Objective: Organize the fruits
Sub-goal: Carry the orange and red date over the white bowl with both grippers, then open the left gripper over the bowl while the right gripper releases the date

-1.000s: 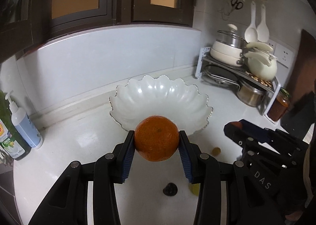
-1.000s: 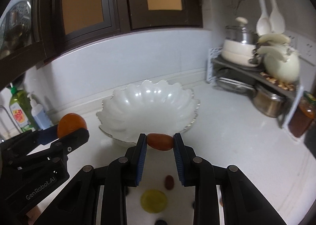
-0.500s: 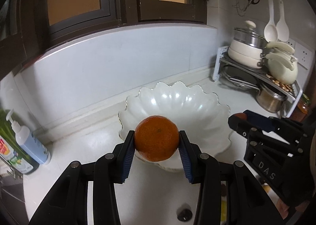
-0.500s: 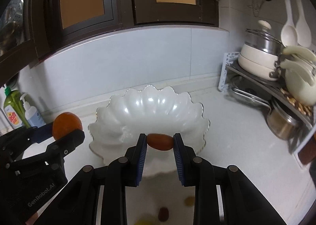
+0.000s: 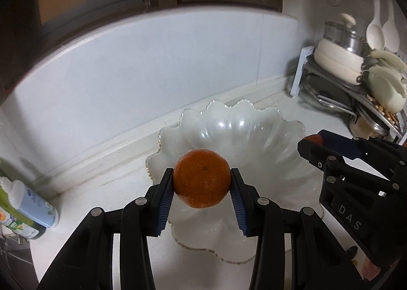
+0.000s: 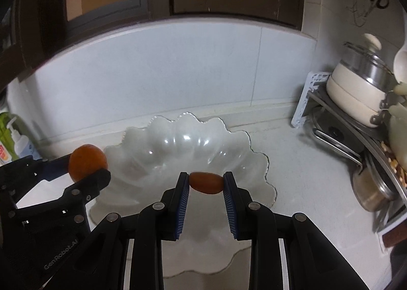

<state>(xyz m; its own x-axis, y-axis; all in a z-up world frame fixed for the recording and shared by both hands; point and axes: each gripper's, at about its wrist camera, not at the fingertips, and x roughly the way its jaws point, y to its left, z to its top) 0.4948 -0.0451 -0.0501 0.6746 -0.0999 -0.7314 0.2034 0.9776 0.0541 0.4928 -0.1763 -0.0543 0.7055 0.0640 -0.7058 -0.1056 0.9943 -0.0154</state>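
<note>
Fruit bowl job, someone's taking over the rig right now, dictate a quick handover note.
Left tongs: shut on the orange, held over the near rim of the scalloped bowl.
Right tongs: shut on a small reddish-brown fruit, also above the bowl.
Done: both fruits picked up and brought to the bowl.
Left: nothing lies in the bowl yet; lower and release each fruit inside.

Bowl (image 5: 254, 137) sits mid-bench (image 5: 101, 203) before the back wall, bottles (image 5: 28, 208) far left, pot rack (image 6: 356, 122) far right, orange (image 5: 202, 178) and small fruit (image 6: 206, 182) hanging side by side above the bowl.
</note>
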